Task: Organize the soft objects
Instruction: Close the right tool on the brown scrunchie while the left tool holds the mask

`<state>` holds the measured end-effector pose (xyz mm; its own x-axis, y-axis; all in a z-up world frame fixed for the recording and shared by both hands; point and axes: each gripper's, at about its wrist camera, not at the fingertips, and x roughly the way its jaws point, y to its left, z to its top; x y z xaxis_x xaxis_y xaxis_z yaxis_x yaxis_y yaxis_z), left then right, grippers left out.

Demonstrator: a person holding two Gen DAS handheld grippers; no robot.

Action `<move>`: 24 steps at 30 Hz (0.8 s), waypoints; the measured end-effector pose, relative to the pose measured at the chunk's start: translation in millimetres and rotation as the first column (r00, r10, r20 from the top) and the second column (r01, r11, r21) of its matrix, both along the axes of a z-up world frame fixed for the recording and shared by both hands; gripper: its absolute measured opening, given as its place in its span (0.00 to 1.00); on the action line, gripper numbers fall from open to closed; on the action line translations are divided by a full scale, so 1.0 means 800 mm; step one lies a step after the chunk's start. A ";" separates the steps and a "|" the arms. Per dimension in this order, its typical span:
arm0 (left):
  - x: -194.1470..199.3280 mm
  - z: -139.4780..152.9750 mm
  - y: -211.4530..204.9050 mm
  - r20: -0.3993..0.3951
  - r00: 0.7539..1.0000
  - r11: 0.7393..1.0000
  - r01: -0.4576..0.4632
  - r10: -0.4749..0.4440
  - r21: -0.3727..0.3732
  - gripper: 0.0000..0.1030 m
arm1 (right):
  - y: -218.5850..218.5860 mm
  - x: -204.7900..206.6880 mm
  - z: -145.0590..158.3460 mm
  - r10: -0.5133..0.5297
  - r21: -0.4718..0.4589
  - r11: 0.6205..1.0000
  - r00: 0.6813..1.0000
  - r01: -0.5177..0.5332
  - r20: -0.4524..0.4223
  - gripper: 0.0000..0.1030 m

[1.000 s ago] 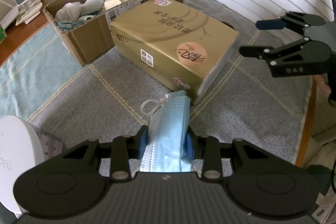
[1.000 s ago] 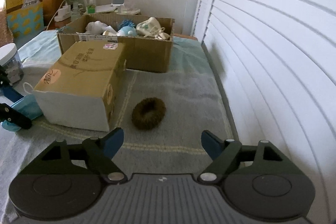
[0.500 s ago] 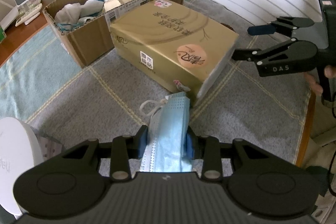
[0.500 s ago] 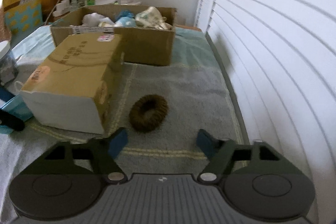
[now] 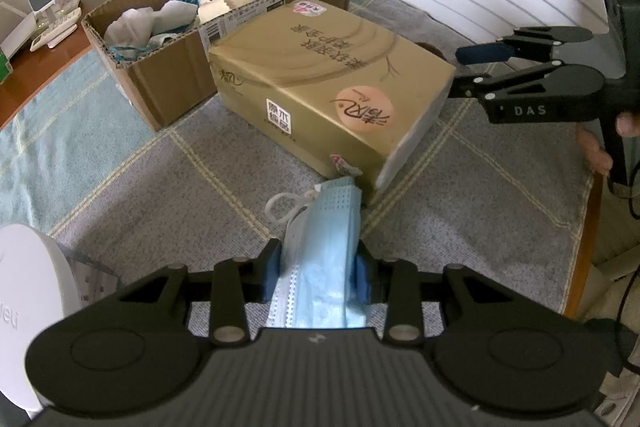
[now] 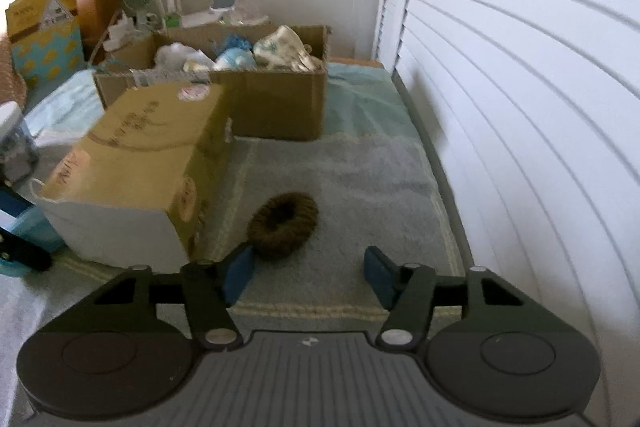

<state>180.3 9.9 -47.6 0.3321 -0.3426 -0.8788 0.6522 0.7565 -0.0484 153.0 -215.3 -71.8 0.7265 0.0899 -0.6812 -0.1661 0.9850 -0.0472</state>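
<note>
A folded light-blue face mask (image 5: 324, 251) with white ear loops lies on the grey mat, and my left gripper (image 5: 318, 269) is shut on it. A dark brown fuzzy ring (image 6: 285, 225) lies on the mat just ahead of my right gripper (image 6: 308, 277), whose jaws are closing with nothing between them. The ring sits slightly left of the gap. In the left wrist view the right gripper (image 5: 464, 67) hovers past the gold box's right corner. An open cardboard box (image 5: 168, 99) at the back holds several soft items.
A gold tissue carton (image 5: 320, 95) stands mid-mat between the mask and the cardboard box (image 6: 276, 107). White louvred shutters (image 6: 520, 107) run along the right. A white round device (image 5: 28, 323) sits at the near left. Clutter crowds the wooden shelf behind.
My right gripper has come closer to the brown ring and its jaws have narrowed. In the left wrist view it moved in toward the gold carton. The left gripper and mask are unchanged.
</note>
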 end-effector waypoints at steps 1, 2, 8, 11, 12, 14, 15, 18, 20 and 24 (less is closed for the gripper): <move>0.000 0.000 0.000 0.000 1.000 1.000 0.001 -0.001 0.000 0.35 | 0.003 0.000 0.001 0.009 -0.004 1.000 1.000 -0.009 0.010 0.57; 0.000 0.000 0.000 0.000 1.000 1.000 0.000 0.000 0.000 0.35 | 0.005 0.000 0.001 0.017 -0.009 1.000 1.000 -0.017 0.015 0.55; 0.000 0.000 0.000 -0.003 1.000 1.000 0.000 0.000 -0.002 0.35 | 0.019 0.005 0.000 0.046 -0.047 0.998 0.999 -0.045 0.026 0.49; 0.000 0.001 0.000 -0.002 1.000 1.000 0.000 0.000 -0.001 0.35 | 0.021 0.008 -0.002 0.056 -0.051 0.997 0.998 -0.055 0.020 0.48; 0.000 0.001 0.000 -0.002 1.000 1.000 0.000 0.000 -0.001 0.35 | 0.023 0.007 -0.004 0.058 -0.063 0.996 0.998 -0.057 0.024 0.48; 0.001 0.000 0.000 -0.003 1.000 1.000 0.000 0.000 -0.002 0.35 | 0.026 0.008 -0.006 0.060 -0.088 0.994 0.998 -0.058 0.022 0.41; 0.001 0.000 0.000 -0.003 1.000 1.000 0.000 0.000 -0.001 0.35 | 0.026 0.007 -0.006 0.055 -0.092 0.994 0.998 -0.052 0.024 0.39; 0.001 0.000 0.000 -0.002 1.000 1.000 0.001 -0.001 -0.001 0.35 | 0.024 0.006 -0.002 0.041 -0.083 0.996 0.999 -0.039 0.024 0.34; 0.001 0.000 0.000 -0.003 1.000 1.000 0.000 0.000 -0.002 0.35 | 0.022 0.004 0.002 0.031 -0.085 0.996 0.999 -0.029 0.026 0.34; 0.001 0.000 0.000 -0.001 1.000 1.000 0.001 -0.001 -0.001 0.35 | 0.014 -0.005 0.010 0.001 -0.084 0.996 1.000 0.001 0.020 0.34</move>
